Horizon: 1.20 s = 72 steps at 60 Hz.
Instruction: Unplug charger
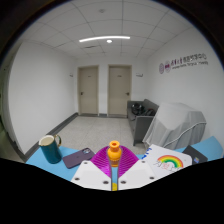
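Observation:
My gripper points into the room, held above a blue table. Its two fingers with magenta pads are pressed together on a small orange and yellow charger plug. The plug's orange end sticks out just past the fingertips, and a thin yellow strip runs back between the pads. The plug is lifted, and no socket or cable shows around it.
A teal mug and a dark phone lie on the table left of the fingers. A sheet with a rainbow drawing lies to the right. Beyond it stands a white covered chair. Two doors are in the far wall.

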Motion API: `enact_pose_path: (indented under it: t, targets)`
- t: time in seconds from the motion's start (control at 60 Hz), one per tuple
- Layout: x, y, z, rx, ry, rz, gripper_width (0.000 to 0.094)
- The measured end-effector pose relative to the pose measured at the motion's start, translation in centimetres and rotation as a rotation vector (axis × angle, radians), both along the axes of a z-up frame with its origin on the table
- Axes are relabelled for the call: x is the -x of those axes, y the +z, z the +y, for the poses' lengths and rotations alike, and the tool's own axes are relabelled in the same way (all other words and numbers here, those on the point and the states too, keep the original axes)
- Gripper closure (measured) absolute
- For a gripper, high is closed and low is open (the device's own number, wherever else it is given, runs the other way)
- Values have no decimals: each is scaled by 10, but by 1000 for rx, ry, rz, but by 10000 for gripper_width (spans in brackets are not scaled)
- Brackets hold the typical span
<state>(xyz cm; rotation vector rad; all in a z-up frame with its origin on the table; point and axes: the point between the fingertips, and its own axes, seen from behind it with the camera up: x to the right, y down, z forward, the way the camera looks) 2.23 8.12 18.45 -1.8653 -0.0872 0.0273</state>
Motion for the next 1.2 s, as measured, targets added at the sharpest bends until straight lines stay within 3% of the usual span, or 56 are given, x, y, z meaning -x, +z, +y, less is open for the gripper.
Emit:
enact_pose_path:
  t: [0.083,0.167,0.3,0.467,0.7,0.783,0.917,0.933,1.033,1.2]
  targets:
    - [-42,17,-9,19,-18,13,883]
    - [-82,-5,-30,69,-50,9,882]
    - [-127,-78,-55,230,-67,26,884]
    - [-139,-151,-79,405,-17,18,885]
    - [-118,-192,-72,474,41,7,864]
    - [-117,-192,-65,452,41,-7,844]
    - [-109,-193,-61,452,35,3,685]
    - [-107,-193,-62,455,34,15,636]
    - [-99,-187,-68,448,12,50,112]
    - [-97,-157,-101,402,-82,20,100]
